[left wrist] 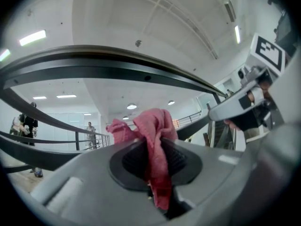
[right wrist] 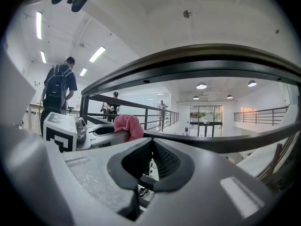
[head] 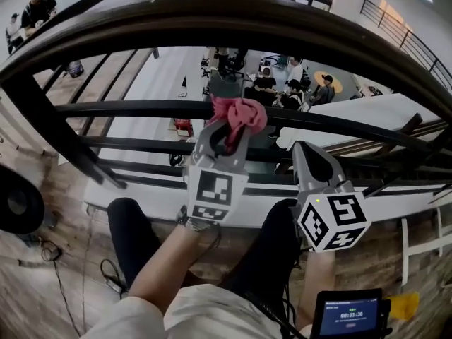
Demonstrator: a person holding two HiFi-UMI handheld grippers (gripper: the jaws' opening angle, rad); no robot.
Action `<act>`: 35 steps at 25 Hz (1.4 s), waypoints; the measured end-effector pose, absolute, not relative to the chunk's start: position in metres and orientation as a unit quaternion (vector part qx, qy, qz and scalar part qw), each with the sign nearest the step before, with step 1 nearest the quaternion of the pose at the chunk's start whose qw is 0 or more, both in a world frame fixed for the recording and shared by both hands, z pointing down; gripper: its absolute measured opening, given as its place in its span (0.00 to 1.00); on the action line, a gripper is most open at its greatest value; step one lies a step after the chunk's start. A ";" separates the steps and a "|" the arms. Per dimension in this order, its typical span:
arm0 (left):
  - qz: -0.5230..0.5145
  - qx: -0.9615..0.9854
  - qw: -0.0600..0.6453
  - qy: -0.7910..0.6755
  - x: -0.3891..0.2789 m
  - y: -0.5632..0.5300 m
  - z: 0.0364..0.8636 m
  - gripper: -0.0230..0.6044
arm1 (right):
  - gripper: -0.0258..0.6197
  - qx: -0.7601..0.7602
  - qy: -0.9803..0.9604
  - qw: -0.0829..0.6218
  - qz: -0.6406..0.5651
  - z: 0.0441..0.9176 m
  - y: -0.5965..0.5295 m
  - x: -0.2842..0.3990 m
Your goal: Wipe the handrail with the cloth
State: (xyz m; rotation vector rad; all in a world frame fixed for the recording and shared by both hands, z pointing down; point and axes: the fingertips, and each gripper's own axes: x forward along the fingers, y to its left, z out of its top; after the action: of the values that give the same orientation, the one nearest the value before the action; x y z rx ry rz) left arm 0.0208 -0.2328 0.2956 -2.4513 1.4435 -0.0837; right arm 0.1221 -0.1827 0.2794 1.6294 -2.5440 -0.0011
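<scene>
The left gripper (head: 227, 131) is clamped on the pink cloth (head: 239, 114), which sits below the handrail (head: 233, 21). The right gripper (head: 305, 154), jaws together on nothing, hangs lower still. I'd lift the bunched cloth onto the handrail and drag it along with steady pressure.

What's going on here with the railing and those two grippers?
A person at a railing holds a gripper in each hand. The left gripper is shut on a pink cloth, held up by a dark bar beneath the top handrail; whether the cloth touches the bar is unclear. The right gripper is shut and empty, lower and off to the right.
</scene>
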 end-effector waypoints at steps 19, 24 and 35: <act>-0.048 -0.797 0.166 0.579 -0.129 -0.237 0.314 0.15 | 0.04 0.459 -0.886 0.064 -0.027 0.274 -0.200 -0.026; -0.046 -0.788 0.162 0.593 -0.165 -0.237 0.315 0.15 | 0.04 0.437 -0.897 0.063 -0.026 0.275 -0.211 -0.073; -0.059 -0.746 0.176 0.640 -0.283 -0.236 0.307 0.15 | 0.04 0.381 -0.922 0.068 -0.028 0.284 -0.219 -0.188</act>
State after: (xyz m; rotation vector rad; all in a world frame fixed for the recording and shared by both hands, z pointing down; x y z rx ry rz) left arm -0.2829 -0.2358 0.3070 -2.1120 1.8108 -0.1674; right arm -0.1884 -0.2191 0.2838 1.1469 -2.7777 -0.0832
